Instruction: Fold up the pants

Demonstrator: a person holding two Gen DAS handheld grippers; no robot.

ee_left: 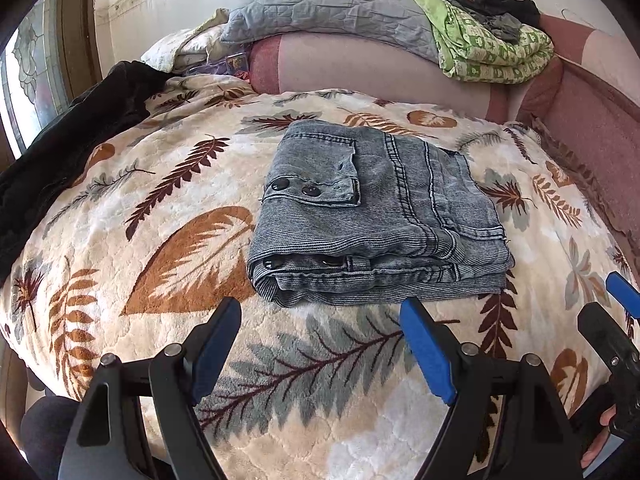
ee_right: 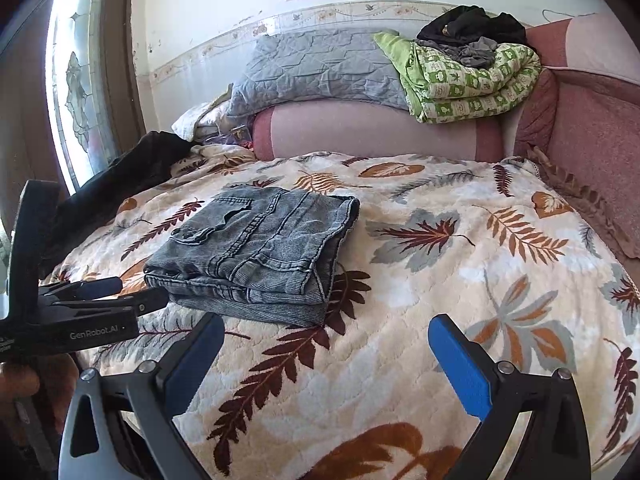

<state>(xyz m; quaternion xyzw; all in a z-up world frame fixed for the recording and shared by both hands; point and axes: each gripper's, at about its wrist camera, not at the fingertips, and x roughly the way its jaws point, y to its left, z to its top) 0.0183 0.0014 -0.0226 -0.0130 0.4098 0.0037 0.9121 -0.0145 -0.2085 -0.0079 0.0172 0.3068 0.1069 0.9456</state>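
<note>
Left claw (ee_left: 320, 344) gapes wide, holding nothing, just short of the folded pants (ee_left: 372, 216) on the leaf-print blanket (ee_left: 160, 208); right claw (ee_right: 326, 364) equally wide, empty; the left unit's side reads, I think, "GenRobot.AI".

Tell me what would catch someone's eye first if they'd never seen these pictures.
Probably the folded grey denim pants, a compact bundle in the middle of the leaf-print blanket. Next, the left gripper and right gripper, both open with blue pads, near the bundle and touching nothing. Behind, a green patterned quilt lies on the pink sofa back.
</note>
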